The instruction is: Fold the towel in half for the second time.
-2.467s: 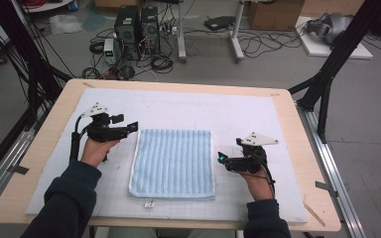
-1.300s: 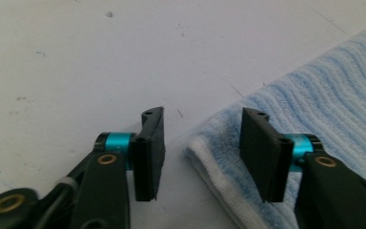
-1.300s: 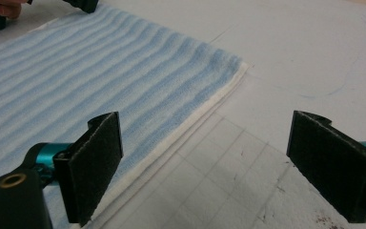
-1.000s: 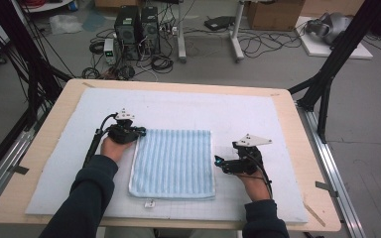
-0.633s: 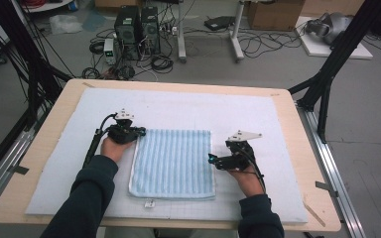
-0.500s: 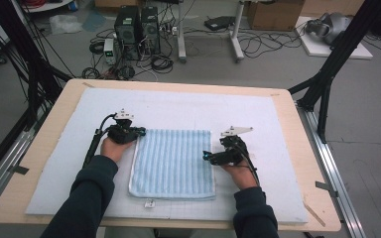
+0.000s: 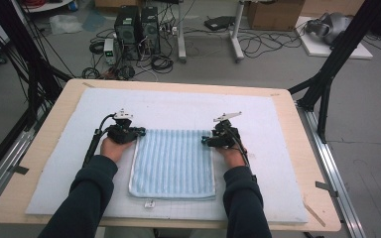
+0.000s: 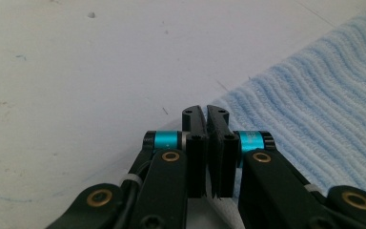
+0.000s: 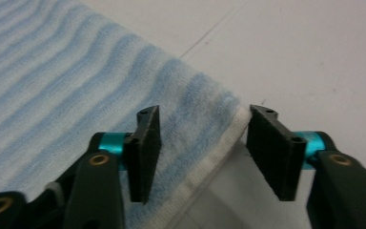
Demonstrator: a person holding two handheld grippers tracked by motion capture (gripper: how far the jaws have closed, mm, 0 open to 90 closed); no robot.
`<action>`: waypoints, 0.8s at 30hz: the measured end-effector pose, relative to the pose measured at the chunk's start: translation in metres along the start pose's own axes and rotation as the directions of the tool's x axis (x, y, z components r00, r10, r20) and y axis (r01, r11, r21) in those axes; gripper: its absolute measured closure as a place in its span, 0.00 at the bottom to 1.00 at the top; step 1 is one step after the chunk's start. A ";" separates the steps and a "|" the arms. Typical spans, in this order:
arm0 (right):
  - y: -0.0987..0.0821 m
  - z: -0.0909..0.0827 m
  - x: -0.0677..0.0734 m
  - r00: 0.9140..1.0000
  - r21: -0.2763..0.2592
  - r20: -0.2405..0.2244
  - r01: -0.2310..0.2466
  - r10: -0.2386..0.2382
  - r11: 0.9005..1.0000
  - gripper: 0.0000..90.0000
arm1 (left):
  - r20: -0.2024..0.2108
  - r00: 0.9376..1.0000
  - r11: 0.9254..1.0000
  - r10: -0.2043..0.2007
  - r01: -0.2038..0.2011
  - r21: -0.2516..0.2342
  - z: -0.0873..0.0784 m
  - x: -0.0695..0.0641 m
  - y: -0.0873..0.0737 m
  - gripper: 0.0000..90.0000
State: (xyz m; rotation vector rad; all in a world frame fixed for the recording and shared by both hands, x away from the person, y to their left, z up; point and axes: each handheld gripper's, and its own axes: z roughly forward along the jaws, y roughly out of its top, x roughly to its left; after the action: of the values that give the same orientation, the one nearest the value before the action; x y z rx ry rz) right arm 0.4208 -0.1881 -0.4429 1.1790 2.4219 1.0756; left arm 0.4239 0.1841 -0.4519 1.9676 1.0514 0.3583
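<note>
Gripping the far left corner of the blue striped towel (image 7: 173, 161), the left gripper (image 7: 140, 132) is pinching shut, anchoring it flat on the white mat (image 7: 287, 163) — the right gripper (image 7: 206, 140), jaws closing but not yet touching, is straddling the far right corner, readying a 2-corner lift.

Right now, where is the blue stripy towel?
In the high view the blue stripy towel lies flat mid-table on the white mat, its far corners at the left gripper and right gripper.
</note>
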 end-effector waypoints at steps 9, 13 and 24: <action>0.004 0.002 0.003 0.999 0.005 -0.029 0.038 -0.038 0.999 0.85 | 0.004 1.000 1.000 -0.009 0.009 -0.006 0.000 0.001 0.000 0.96; 0.003 0.001 0.000 1.000 -0.001 -0.030 0.008 -0.008 1.000 0.92 | 0.012 0.999 1.000 -0.030 0.030 -0.006 -0.001 0.003 0.000 0.96; 0.017 -0.001 -0.008 0.999 -0.095 0.047 0.006 -0.002 0.995 0.93 | 0.000 0.999 0.990 -0.051 0.050 -0.133 -0.011 0.016 0.029 0.96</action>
State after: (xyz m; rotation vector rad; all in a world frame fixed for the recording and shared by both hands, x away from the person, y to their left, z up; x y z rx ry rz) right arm 0.4358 -0.1878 -0.4307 1.1552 2.3099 1.1351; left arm 0.4426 0.1948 -0.4246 1.8195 1.0503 0.3936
